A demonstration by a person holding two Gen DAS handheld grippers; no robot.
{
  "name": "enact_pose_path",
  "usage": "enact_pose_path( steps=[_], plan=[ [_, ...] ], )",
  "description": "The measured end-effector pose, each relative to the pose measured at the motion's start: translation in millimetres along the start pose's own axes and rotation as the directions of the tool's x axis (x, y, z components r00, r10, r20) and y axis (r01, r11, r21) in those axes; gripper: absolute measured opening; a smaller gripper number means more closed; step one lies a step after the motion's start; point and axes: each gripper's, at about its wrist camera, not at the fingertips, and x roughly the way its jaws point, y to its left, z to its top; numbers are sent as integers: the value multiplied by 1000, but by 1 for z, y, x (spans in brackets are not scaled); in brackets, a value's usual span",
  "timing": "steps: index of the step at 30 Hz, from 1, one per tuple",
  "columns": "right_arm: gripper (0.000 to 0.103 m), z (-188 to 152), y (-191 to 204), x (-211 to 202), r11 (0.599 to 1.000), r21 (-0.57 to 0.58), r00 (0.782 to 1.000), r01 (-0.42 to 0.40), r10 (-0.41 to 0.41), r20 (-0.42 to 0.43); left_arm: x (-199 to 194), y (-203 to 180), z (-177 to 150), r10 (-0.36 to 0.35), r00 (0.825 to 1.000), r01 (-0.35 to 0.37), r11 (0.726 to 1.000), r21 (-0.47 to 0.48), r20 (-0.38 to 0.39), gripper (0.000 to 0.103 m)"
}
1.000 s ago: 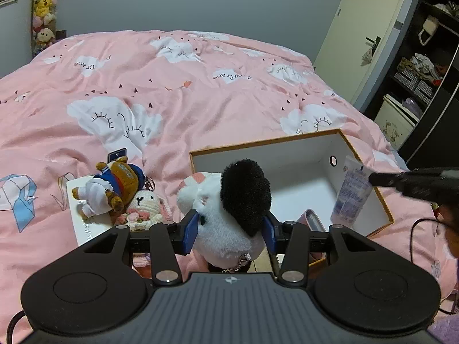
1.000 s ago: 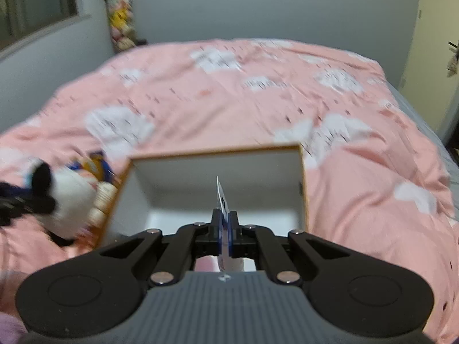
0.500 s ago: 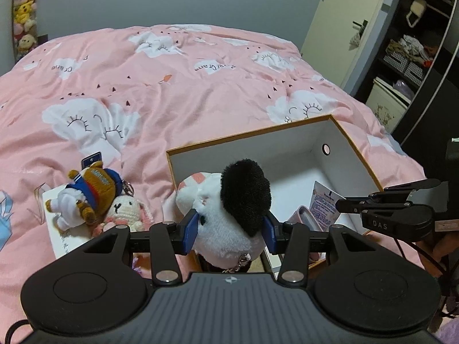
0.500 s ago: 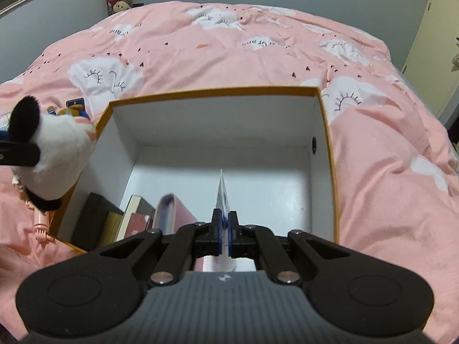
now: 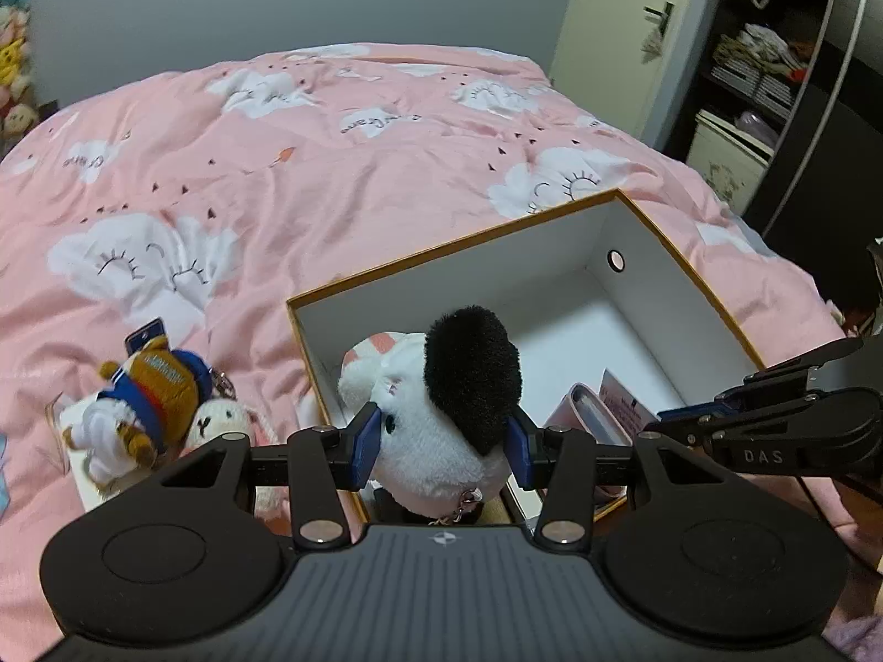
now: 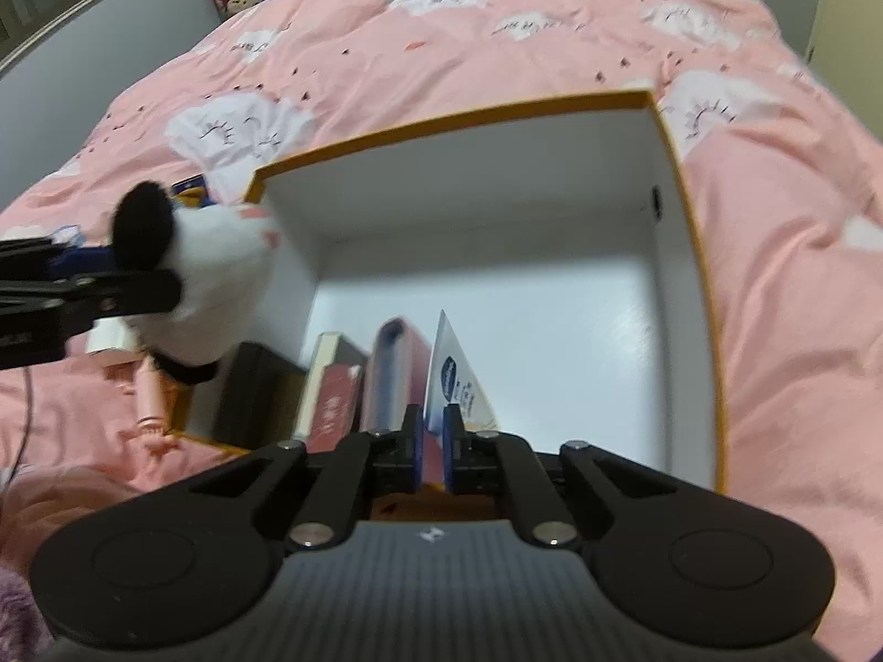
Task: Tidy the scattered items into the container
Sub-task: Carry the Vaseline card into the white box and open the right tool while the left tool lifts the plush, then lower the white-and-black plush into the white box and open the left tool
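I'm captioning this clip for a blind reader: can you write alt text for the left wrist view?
The left gripper holds a white plush toy with a black ear, its jaws closed on it above the near corner of an open white box on a pink bed. Two small plush toys lie left of the box.

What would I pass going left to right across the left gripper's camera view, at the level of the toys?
Brown bear plush → small white bunny → black-eared white plush in the left gripper → pink case in the box → right gripper.
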Motion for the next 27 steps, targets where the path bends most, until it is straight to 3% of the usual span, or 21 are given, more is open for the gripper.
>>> enact_pose_path(
  steps=[5, 6, 8, 12, 18, 24, 27],
  plan=[
    [14, -1, 3, -1, 1000, -10, 1000, -12, 12, -10, 12, -4, 3, 5, 1000, -4, 998, 66, -10, 53],
    [17, 0, 2, -3, 1000, -12, 1000, -6, 6, -2, 14, -5, 3, 13, 1000, -12, 997, 82, -11, 53],
    [33, 2, 0, -10, 1000, -8, 1000, -2, 2, 22, 20, -9, 4, 32, 999, -32, 992, 119, -6, 53],
    [40, 6, -8, -23, 1000, 11, 997, 1, -2, 75, 33, -19, 7, 71, 997, -71, 976, 204, 9, 53],
    [41, 5, -23, -25, 998, 63, 995, 9, -15, 94, 63, -40, 1, 181, 983, -181, 900, 396, 36, 53],
    [41, 2, -31, -20, 995, 96, 996, -10, 1, 90, 94, -54, -13, 259, 966, -229, 807, 545, 22, 53],
    [42, 3, -33, -16, 994, 108, 996, -10, 0, 92, 106, -56, -17, 279, 960, -223, 786, 576, -8, 54]
  ],
)
